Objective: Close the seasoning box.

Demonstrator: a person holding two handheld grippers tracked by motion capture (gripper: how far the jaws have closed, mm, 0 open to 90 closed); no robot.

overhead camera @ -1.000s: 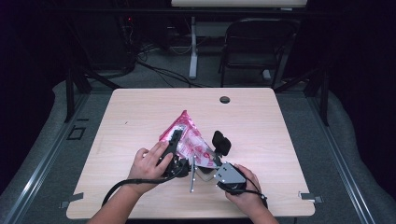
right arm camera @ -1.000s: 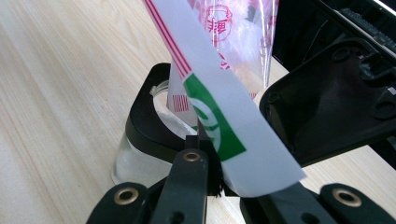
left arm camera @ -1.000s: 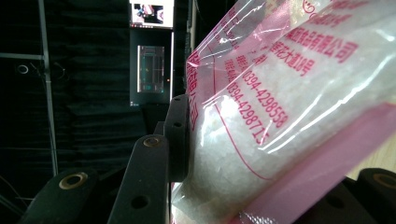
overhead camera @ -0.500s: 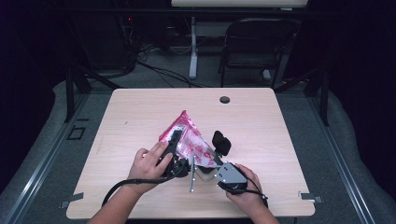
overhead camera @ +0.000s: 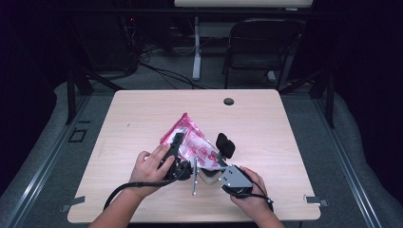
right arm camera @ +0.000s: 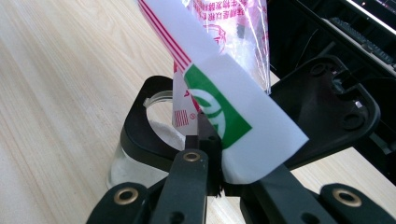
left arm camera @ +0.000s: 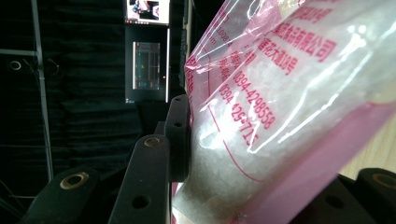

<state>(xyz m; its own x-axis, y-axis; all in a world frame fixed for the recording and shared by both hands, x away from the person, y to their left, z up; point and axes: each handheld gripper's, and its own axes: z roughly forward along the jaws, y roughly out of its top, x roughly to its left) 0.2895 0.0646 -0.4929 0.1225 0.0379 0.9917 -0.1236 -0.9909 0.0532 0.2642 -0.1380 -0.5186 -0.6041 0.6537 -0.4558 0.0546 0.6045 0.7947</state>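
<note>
A pink printed plastic bag [overhead camera: 190, 140] of white granules stands tilted at the table's middle front. My left gripper [overhead camera: 177, 143] is shut on its left side. In the left gripper view the bag [left arm camera: 289, 93] bulges between the black jaws. My right gripper [overhead camera: 221, 151] holds the bag's lower right corner. In the right gripper view a white flap with a green mark [right arm camera: 224, 107] is pinched at the right gripper [right arm camera: 222, 161]. A small glass jar [right arm camera: 130, 163] holding some white granules stands right under that corner.
A thin metal piece [overhead camera: 194, 179] lies on the wooden table [overhead camera: 266, 123] between the two hands. A round cable hole [overhead camera: 229, 101] sits near the far edge. A chair [overhead camera: 261, 47] and cables stand beyond the table.
</note>
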